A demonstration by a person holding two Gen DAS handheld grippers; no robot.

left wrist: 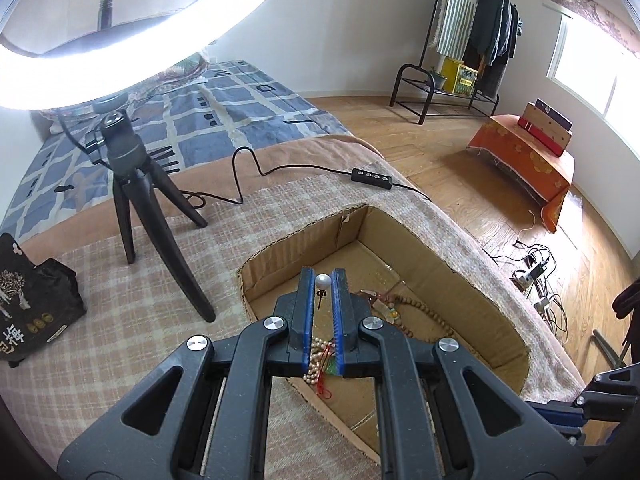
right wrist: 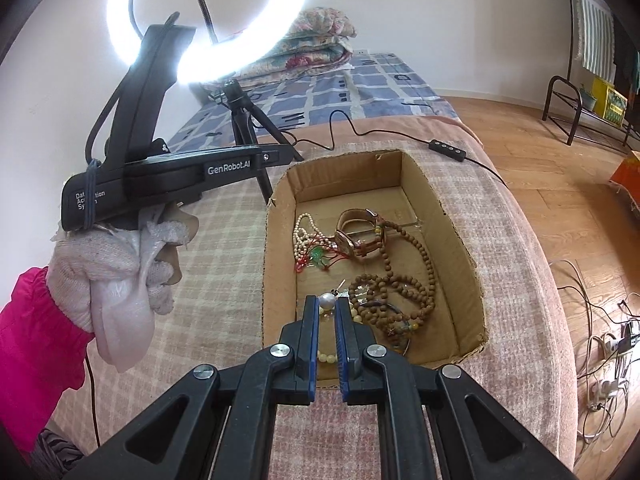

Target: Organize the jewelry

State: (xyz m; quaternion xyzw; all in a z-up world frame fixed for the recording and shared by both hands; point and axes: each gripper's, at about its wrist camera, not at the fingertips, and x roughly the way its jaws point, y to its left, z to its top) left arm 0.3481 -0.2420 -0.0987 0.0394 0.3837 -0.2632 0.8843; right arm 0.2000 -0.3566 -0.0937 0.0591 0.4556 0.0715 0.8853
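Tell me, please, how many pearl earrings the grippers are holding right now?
2. One pearl earring is pinched at the left gripper's tips; another sits at the right gripper's tips, above the cardboard box. More could be hidden among the jewelry.

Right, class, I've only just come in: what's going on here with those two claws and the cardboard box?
A person holds a claw in each hand over a cardboard box of jewelry on a cloth-covered surface. The left claw pinches a pearl stud earring at its fingertips, post hanging down. The right claw pinches a matching pearl earring. Brown bead strands, a watch and a pale bead necklace lie in the box.
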